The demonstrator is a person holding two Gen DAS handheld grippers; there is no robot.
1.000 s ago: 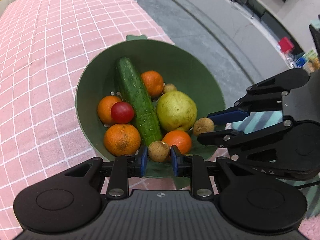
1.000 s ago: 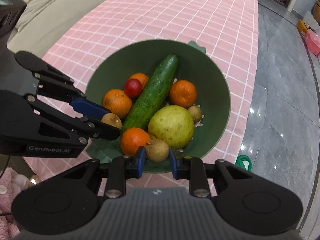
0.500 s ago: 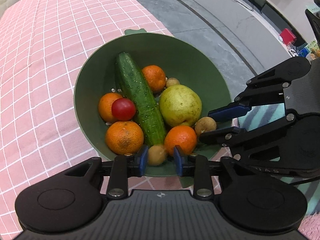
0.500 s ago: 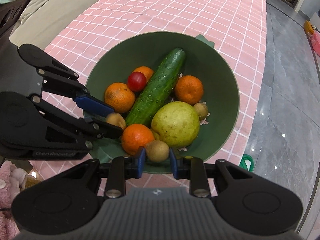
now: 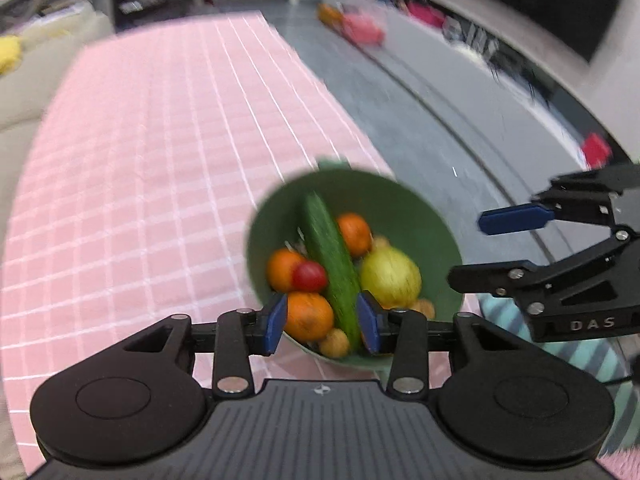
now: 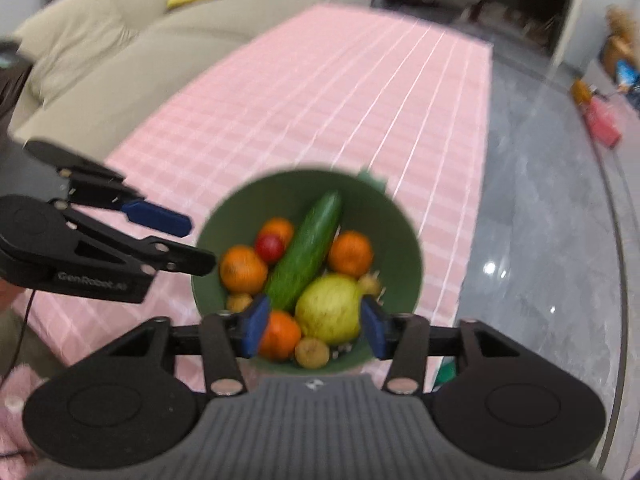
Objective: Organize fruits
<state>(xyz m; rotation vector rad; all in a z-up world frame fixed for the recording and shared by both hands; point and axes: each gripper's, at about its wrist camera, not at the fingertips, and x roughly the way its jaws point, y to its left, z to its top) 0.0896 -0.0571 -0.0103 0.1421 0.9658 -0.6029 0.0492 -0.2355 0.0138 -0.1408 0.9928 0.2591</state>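
A green bowl stands on the pink checked tablecloth; it also shows in the right wrist view. It holds a cucumber, a yellow-green pear, several oranges, a red tomato and small brown fruits. My left gripper is open and empty, above the bowl's near rim. My right gripper is open and empty, above the bowl's near rim from the other side. A small brown fruit lies in the bowl below it. Both views are motion-blurred.
The pink tablecloth stretches away to the left. Grey floor runs along the table's edge by the bowl. A beige sofa with a yellow cushion stands beyond the table. Coloured items lie on the far floor.
Both grippers opened and let go of their small brown fruits, which now lie in the bowl. Both grippers pulled up and back, so the bowl looks smaller.
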